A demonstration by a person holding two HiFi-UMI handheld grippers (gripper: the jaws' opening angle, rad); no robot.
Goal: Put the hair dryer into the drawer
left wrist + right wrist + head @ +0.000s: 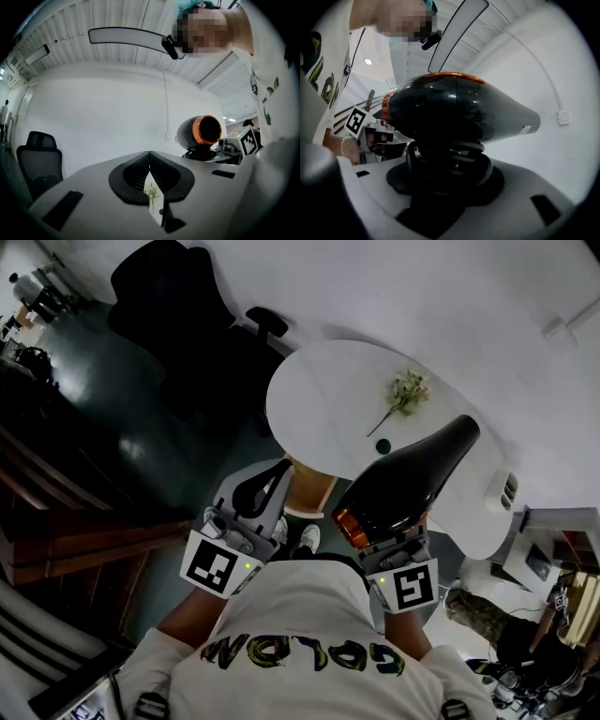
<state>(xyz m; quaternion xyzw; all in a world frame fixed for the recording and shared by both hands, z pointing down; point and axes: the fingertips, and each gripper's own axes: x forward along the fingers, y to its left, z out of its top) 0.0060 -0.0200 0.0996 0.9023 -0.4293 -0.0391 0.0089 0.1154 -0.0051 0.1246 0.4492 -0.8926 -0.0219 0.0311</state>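
Note:
The hair dryer point(412, 474) is glossy black with an orange ring at its rear end. It rides on my right gripper point(394, 532), held level over the near edge of the white table, nozzle pointing away from me. In the right gripper view the dryer point(454, 112) fills the frame, and my right gripper point(447, 173) is shut on its handle and coiled cord. My left gripper point(272, 486) is beside it on the left, holding nothing. Its tips meet in the left gripper view point(150, 159), where the dryer point(201, 131) shows to the right. I see no drawer.
A round white table point(319, 399) lies ahead with a dried flower sprig point(405, 395) and a small dark cap point(382, 445). A black office chair point(178, 296) stands beyond on the left. Dark wooden furniture point(56, 512) runs along the left, and clutter sits at the right.

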